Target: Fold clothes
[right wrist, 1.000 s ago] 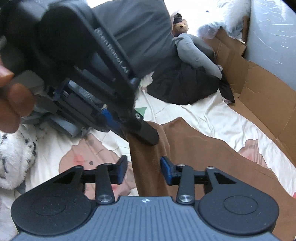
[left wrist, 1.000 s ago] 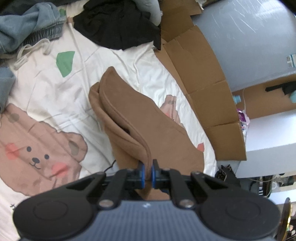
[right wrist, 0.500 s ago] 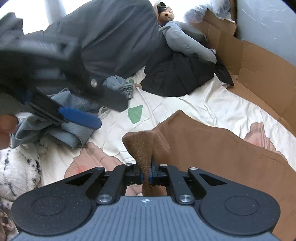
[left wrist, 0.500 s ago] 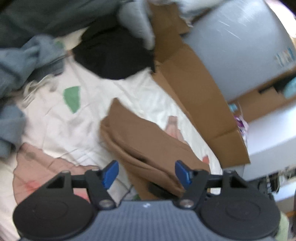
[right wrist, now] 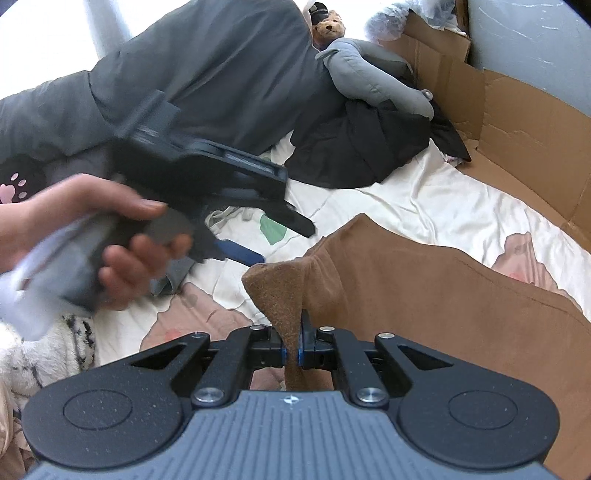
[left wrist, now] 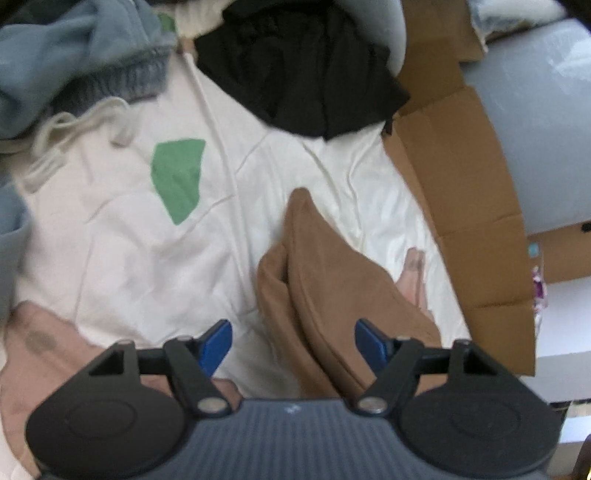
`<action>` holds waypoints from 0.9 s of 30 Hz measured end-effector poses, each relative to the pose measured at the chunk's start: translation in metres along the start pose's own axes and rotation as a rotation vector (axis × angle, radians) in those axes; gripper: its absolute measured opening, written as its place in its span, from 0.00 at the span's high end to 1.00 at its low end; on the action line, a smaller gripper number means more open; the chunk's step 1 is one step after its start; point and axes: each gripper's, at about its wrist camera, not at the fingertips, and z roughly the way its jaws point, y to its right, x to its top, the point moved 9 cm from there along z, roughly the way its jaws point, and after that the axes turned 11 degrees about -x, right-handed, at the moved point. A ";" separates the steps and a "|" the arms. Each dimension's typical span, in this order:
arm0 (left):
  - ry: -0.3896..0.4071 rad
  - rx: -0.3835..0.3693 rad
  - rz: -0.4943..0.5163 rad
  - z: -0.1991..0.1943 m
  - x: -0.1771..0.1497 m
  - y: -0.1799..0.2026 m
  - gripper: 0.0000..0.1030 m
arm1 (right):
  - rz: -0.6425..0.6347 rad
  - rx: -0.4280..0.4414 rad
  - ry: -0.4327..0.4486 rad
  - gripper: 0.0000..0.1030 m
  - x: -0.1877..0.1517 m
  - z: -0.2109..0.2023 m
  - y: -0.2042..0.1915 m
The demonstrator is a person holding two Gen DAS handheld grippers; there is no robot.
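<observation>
- right gripper (right wrist: 291, 356) pinches a corner of the brown garment (right wrist: 424, 295)
- left gripper (left wrist: 293, 345), jaws just opening, spread, seemingly gripping nothing
- black clothing (left wrist: 303, 74) at twelve o'clock

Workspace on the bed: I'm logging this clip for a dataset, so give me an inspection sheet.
Surface: white bedsheet with bear and green prints, wrinkled.
Job's things: brown garment lying partly folded on the sheet, one corner lifted.
Clutter: black garment, blue-grey sweatshirt, dark grey coat, grey plush toy, teddy bear.
Grippers: right gripper shut on the brown garment's corner; left gripper has just been opening, fingers wide, pressing nothing, the garment's folded edge below them.
Cables: white drawstring only.
Surroundings: flattened cardboard, grey wall.
</observation>
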 end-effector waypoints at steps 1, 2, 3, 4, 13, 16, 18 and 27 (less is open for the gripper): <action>-0.010 0.005 0.000 0.006 0.001 -0.001 0.27 | 0.005 0.003 0.002 0.96 0.000 -0.001 0.000; -0.019 0.011 -0.001 0.012 0.003 -0.003 0.27 | 0.007 0.004 0.003 0.96 0.000 -0.001 0.001; -0.025 0.012 0.000 0.016 0.005 -0.005 0.27 | 0.008 0.004 0.005 0.96 0.000 -0.001 0.001; -0.031 0.013 0.001 0.020 0.006 -0.006 0.27 | 0.010 0.004 0.005 0.96 0.000 -0.001 0.001; -0.165 0.035 -0.048 0.067 0.014 -0.022 0.57 | 0.040 0.020 0.005 0.96 0.000 -0.006 0.005; -0.152 0.007 -0.033 0.066 0.016 -0.011 0.84 | 0.043 0.026 -0.007 0.96 -0.003 -0.007 0.008; -0.129 -0.002 -0.003 0.062 0.019 0.001 0.87 | 0.031 0.029 -0.011 0.96 -0.006 -0.009 0.009; -0.095 -0.056 0.133 0.052 0.016 0.065 0.90 | 0.191 0.031 0.027 0.97 -0.016 -0.038 0.036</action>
